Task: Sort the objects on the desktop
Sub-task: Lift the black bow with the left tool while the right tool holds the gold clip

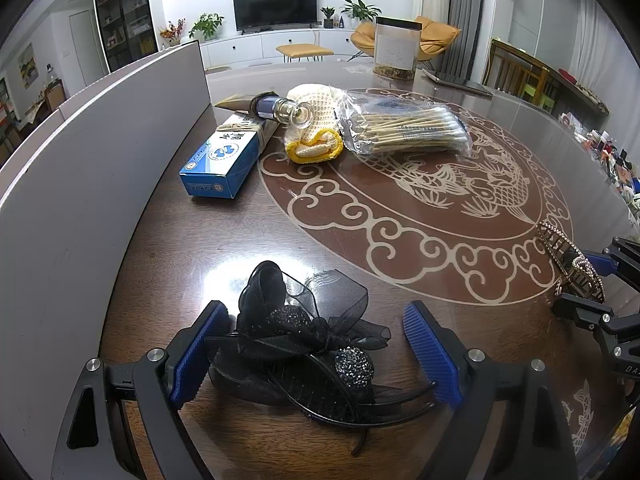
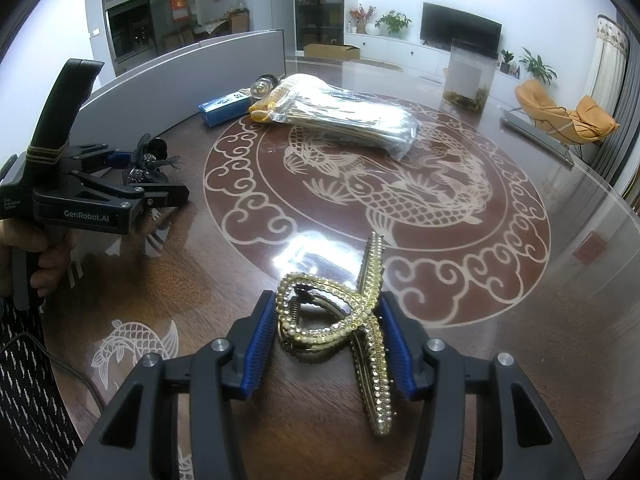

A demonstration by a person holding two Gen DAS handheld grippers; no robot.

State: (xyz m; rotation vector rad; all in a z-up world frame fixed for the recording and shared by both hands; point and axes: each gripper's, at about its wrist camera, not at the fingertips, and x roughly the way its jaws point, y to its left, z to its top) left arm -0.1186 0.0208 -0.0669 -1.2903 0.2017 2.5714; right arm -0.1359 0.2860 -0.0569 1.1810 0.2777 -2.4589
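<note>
A black mesh-bow hair clip [image 1: 308,344] with a beaded ball lies on the brown table between the blue pads of my left gripper [image 1: 316,356], whose jaws stand wide, the right pad clear of it. A gold rhinestone hair claw [image 2: 340,320] sits between the pads of my right gripper [image 2: 328,344], both pads against its sides. The claw [image 1: 572,264] and right gripper [image 1: 592,280] show at the right edge of the left wrist view. The left gripper [image 2: 160,184] and black clip [image 2: 148,164] show at the left of the right wrist view.
At the far side lie a blue box [image 1: 224,160], a small glass bottle [image 1: 280,108], a cream and yellow knitted cloth [image 1: 316,128] and a bag of cotton swabs [image 1: 404,124]. A grey curved panel [image 1: 100,140] stands along the left. A clear container [image 1: 396,50] stands further back.
</note>
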